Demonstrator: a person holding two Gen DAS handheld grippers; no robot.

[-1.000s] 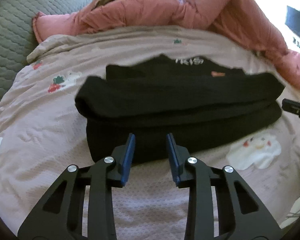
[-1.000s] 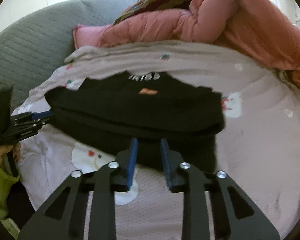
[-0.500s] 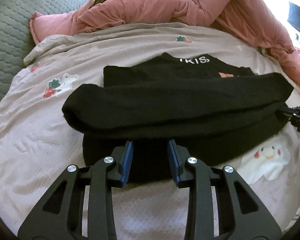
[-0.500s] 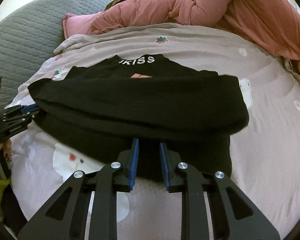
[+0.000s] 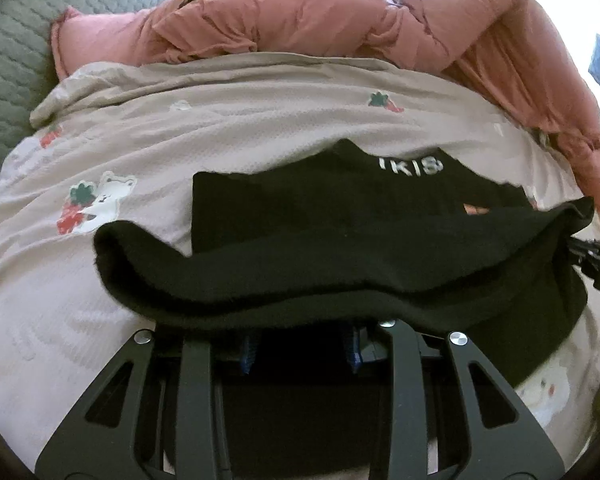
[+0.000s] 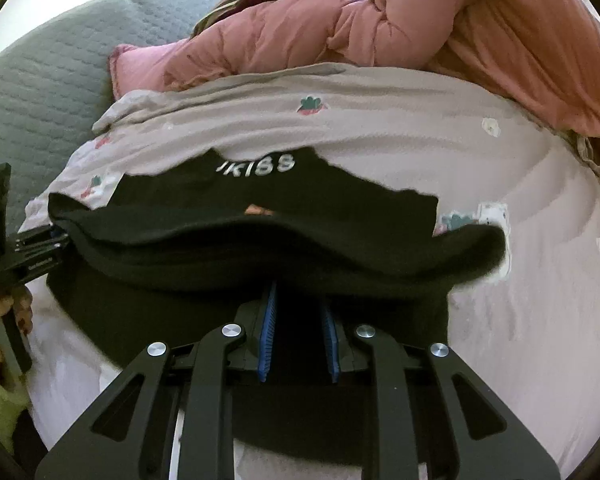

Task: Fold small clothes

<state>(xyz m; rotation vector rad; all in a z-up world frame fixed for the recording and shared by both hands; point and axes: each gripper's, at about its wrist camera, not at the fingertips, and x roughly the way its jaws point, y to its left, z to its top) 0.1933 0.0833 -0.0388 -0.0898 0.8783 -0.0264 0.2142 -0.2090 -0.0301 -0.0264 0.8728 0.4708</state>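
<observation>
While both grippers are pushed in under its near edge, the black knit garment [image 5: 340, 248] lies spread on a bed, its thick, fuzzy hem rolled up into a soft ridge that sags across the fingers. In the left wrist view the left gripper [image 5: 300, 350] shows only the lower ends of its blue ribbed pads; the tips vanish beneath the roll with a wide gap between the fingers, so I cannot tell whether they pinch any cloth. In the right wrist view the right gripper [image 6: 299, 332] sits the same way, blue pads [image 6: 269, 332] parted and their tips hidden under the fold, so its grip cannot be told either.

White stitched lettering at the garment's far edge reads roughly "IKISS" [image 6: 258, 166], its first letter unclear, with a small orange mark just below it.

Under the garment is a pale mauve sheet [image 5: 220, 128] of waffle-like weave, printed with little strawberries and a white bear. Beyond it a puffy pink quilted duvet [image 5: 340, 24] is heaped, a striped cloth showing above it, and a grey quilted cover [image 6: 48, 72] lies to the left.
</observation>
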